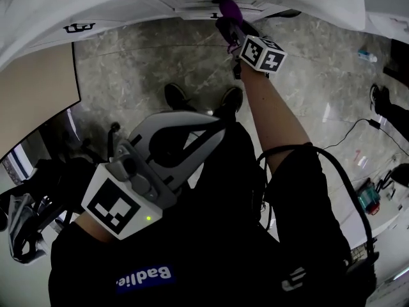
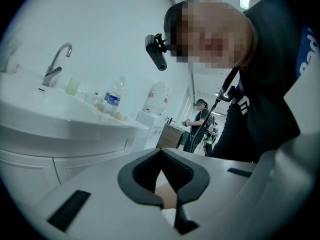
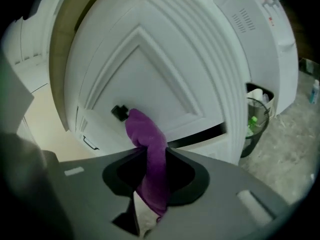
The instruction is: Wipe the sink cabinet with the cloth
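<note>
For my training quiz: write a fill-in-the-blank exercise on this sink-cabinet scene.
1. The right gripper is shut on a ____ cloth.
2. The cloth's tip lies by the white cabinet door, next to its ____ handle.
3. The left gripper has its jaws together and holds ____.
Missing: purple; black; nothing.

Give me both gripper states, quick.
Left gripper: shut, nothing between the jaws.
Right gripper: shut on the purple cloth, at the cabinet door.

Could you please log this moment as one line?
phase: wipe | right gripper: shut on cloth | cloth: at cabinet door | left gripper: shut, empty
</note>
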The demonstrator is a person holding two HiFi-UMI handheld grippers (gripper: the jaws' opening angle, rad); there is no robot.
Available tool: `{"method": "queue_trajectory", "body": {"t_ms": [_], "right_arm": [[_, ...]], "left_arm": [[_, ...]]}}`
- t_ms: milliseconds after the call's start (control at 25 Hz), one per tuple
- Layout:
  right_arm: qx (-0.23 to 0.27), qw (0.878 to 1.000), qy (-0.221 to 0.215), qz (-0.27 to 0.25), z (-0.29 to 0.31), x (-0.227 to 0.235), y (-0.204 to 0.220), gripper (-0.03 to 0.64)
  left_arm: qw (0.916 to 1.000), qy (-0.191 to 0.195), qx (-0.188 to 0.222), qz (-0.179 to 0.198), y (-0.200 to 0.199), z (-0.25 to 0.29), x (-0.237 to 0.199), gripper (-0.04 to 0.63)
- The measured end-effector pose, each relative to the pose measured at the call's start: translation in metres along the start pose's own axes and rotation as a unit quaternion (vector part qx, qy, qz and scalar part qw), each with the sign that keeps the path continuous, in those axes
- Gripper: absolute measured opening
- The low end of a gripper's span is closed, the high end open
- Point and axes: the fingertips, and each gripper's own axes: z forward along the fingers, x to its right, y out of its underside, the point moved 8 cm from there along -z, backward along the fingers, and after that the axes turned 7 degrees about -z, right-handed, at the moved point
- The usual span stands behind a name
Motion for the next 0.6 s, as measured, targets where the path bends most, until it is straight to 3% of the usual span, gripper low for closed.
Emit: {"method": "queue_trajectory", "body": {"t_ms": [280,400,600], "right_arm": [[-0.07,0.992,-0.09,-0.053,0.068,-0.093,0.009,0.101],[-0.079,0.992,-0.08,-0.057,0.079,-0.089,0.003,0.102],[-0.042,0.999,-0.022,-0.013,0.047,-0.023,-0.018,0.103]], "left_arm": [[0.9997,-0.024,-0.002,0.0,-0.005,-0.019,-0.013,0.002],[0.9995,-0.032,-0.001,-0.005,-0.005,-0.022,-0.017,0.002],[0.9995,-0.03,-0.001,-0.01,-0.006,-0.011,-0.009,0.002]]}}
